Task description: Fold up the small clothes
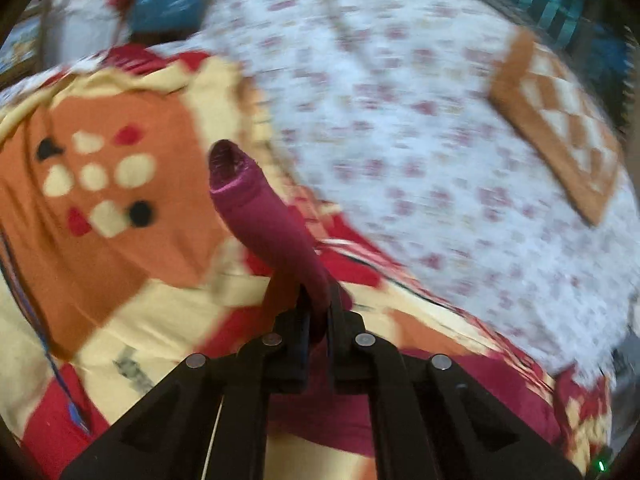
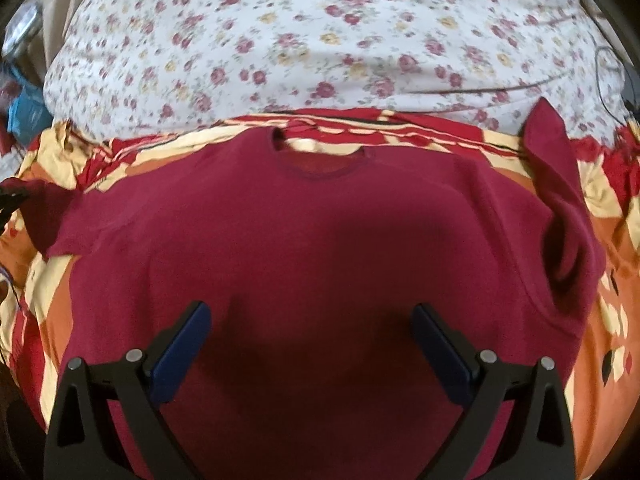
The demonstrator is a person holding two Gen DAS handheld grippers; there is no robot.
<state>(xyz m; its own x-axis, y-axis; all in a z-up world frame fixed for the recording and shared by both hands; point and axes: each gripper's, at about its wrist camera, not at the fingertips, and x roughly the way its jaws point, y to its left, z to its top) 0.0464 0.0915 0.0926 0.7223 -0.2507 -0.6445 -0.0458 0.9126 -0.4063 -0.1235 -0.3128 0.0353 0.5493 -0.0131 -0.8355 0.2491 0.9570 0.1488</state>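
A maroon long-sleeved shirt lies spread flat on the patterned blanket, neckline away from me. My right gripper is open and empty, hovering over the shirt's lower middle. My left gripper is shut on a maroon sleeve, which rises from the jaws with its open cuff pointing up. In the right wrist view the left sleeve end is lifted at the far left. The right sleeve lies folded back along the shirt's side.
An orange, cream and red blanket covers the bed. A white floral sheet lies beyond it. A brown checkered cloth rests on the sheet. Blue items lie at the far edge.
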